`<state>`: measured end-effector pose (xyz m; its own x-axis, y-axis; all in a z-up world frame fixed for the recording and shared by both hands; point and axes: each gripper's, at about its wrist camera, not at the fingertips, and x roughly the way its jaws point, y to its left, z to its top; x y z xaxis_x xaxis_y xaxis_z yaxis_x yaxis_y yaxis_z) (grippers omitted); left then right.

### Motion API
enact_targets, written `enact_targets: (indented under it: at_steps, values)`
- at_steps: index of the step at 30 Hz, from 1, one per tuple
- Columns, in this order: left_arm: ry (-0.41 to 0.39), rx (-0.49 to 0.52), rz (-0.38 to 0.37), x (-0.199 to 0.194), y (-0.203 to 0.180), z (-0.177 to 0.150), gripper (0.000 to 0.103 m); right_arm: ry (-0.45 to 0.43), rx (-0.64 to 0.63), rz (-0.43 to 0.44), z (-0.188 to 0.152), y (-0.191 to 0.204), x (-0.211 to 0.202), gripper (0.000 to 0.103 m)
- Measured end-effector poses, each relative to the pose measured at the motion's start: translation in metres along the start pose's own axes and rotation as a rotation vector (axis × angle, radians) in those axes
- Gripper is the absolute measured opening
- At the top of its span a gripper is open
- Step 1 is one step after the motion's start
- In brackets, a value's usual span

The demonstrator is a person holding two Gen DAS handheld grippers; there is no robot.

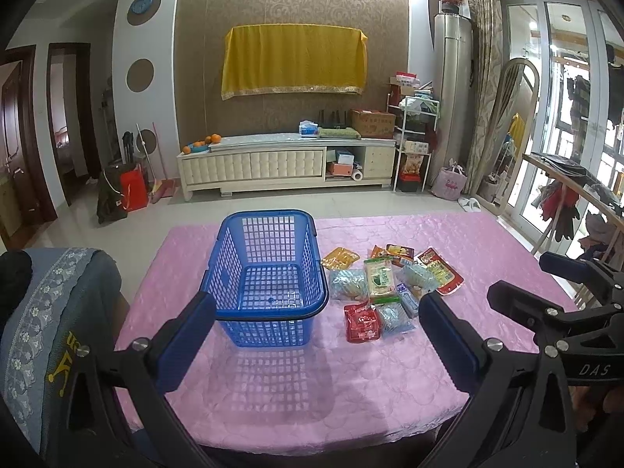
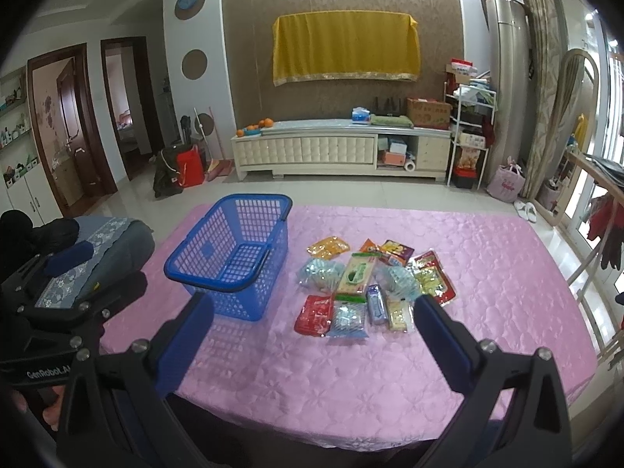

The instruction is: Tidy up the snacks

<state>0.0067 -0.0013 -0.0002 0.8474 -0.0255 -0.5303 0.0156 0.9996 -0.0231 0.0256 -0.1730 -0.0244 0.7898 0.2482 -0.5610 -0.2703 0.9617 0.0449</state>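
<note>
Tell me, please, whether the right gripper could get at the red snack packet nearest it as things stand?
Probably yes: the right gripper is open, and the red snack packet lies flat on the pink tablecloth ahead, with nothing between them.

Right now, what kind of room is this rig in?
Likely a home living room: a low TV cabinet under a yellow cloth cover on the wall, a pink-clothed table with a blue basket and snack packets.

**Two wrist views over one bench**

We look forward from both wrists, raised over the near edge of the pink bench [image 1: 273, 382] and facing the far wall. Our left view sits square behind the blue basket [image 1: 269, 273]; our right view sits further right, nearer the snack packets [image 2: 370, 288]. Both share bench, basket, packets, and each catches the other gripper at its edge.
</note>
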Motion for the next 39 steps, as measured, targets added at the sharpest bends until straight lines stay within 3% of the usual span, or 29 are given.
enact_targets:
  at_steps: [39]
  values:
    - [0.046,-0.007,-0.003,0.0029,0.0029,-0.002,0.103,0.057,-0.001,-0.005,-0.0038,-0.0012,0.0025,0.103]
